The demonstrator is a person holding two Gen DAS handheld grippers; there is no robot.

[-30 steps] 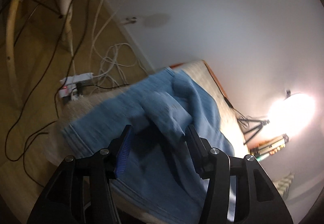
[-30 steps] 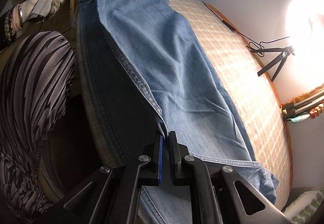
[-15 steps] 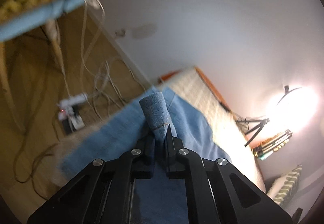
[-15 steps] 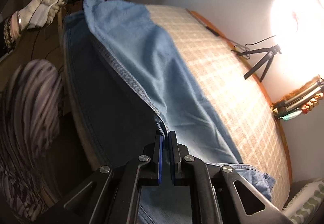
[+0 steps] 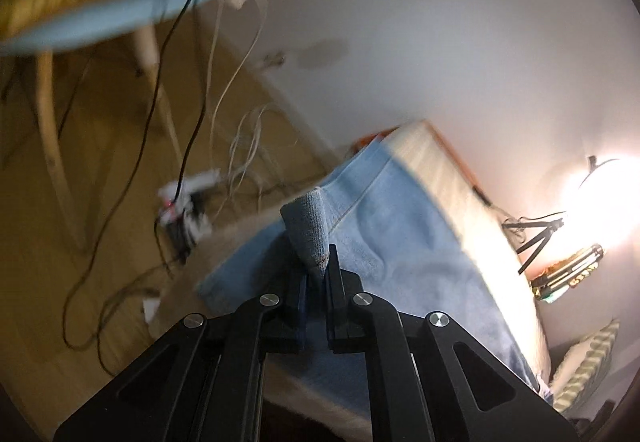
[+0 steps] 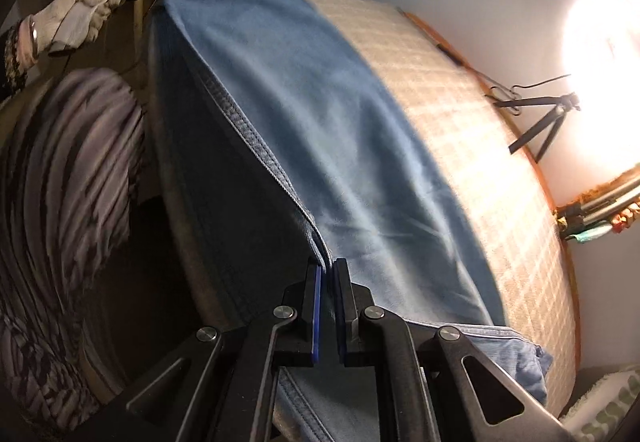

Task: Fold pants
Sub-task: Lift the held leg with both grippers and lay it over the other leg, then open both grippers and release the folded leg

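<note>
1. Checked woven bedding is covering the mattress beneath a white wall.
2. Blue denim pants are lying along its near edge, stitched seam raised.
3. I am pinching that seam in my right gripper.
4. I am clamping a rolled denim corner in my left gripper.
5. Motion blur is smearing floor cables.

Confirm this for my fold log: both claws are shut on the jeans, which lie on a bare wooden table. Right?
Not quite. Both the left claw and right claw are shut on the jeans, but the right wrist view shows them on a checked mattress, not a wooden table.
</note>
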